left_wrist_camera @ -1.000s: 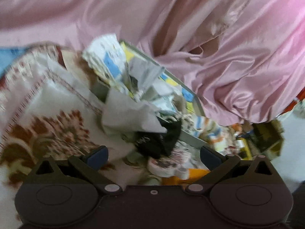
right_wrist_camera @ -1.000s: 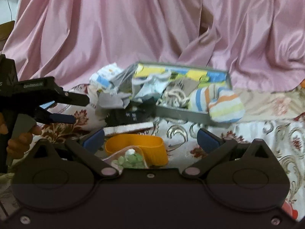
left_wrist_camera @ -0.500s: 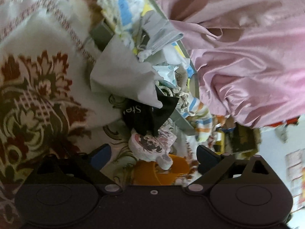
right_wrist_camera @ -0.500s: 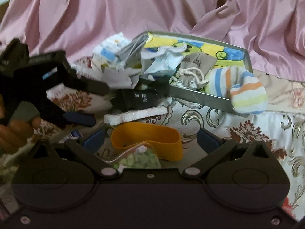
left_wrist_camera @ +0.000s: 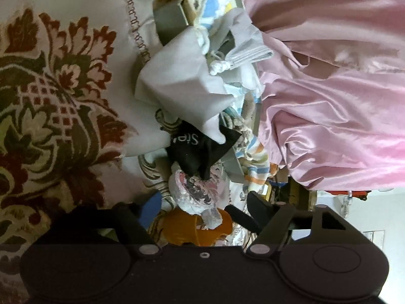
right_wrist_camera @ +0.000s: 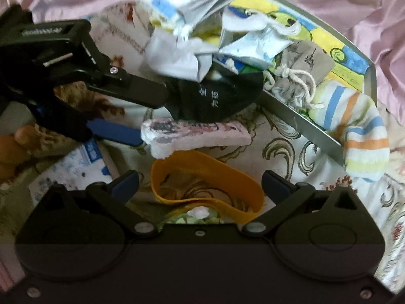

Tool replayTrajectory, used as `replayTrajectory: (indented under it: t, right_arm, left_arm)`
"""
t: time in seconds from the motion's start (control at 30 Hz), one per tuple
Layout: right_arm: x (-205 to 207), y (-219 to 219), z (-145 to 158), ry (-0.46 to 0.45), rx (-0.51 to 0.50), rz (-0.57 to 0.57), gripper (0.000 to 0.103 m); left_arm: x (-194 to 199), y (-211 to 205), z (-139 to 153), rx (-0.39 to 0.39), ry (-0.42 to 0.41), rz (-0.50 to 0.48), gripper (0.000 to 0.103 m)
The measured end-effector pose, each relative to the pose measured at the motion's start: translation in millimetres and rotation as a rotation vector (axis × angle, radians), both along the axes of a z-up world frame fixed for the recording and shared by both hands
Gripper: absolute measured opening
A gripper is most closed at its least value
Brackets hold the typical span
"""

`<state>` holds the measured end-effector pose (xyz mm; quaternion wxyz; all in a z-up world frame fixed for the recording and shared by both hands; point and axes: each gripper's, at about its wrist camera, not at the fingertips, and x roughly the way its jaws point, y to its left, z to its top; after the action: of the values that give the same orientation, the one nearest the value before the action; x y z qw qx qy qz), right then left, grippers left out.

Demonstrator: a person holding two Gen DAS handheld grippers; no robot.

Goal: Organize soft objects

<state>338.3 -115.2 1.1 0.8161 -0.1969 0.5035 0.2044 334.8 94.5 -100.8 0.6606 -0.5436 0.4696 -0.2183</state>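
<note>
Left tongs gape wide around the end of the pink foam strip, which lies below the black sock beside the tray. Right tongs hang wide over the orange band, gripping nothing.

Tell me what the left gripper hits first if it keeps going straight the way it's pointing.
Most likely the pink-printed foam piece: the left gripper has its open fingers at that piece's near end, with the black sock right behind. Depth is hard to judge; the upper finger may touch the sock first.
</note>
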Motion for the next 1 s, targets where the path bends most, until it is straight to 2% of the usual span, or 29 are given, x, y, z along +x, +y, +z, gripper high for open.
replayTrajectory:
  t: [0.2, 0.47, 0.6, 0.77, 1.0]
  right_arm:
    - [10, 16, -3, 0.021, -0.064, 0.008, 0.100]
    - [14, 17, -4, 0.045, -0.076, 0.006, 0.090]
    - [16, 13, -8, 0.059, -0.066, -0.008, 0.089]
    - [18, 15, -10, 0.072, -0.077, -0.008, 0.088]
    - [19, 20, -10, 0.087, -0.093, 0.001, 0.087]
  left_arm:
    - [-1, 4, 3, 0.002, 0.034, -0.011, 0.065]
    - [-4, 9, -7, -0.116, 0.078, 0.020, 0.062]
    - [-4, 8, -11, -0.140, 0.084, 0.037, 0.062]
    - [-1, 2, -10, -0.112, 0.079, 0.036, 0.062]
    - [5, -5, -16, -0.100, 0.081, 0.051, 0.076]
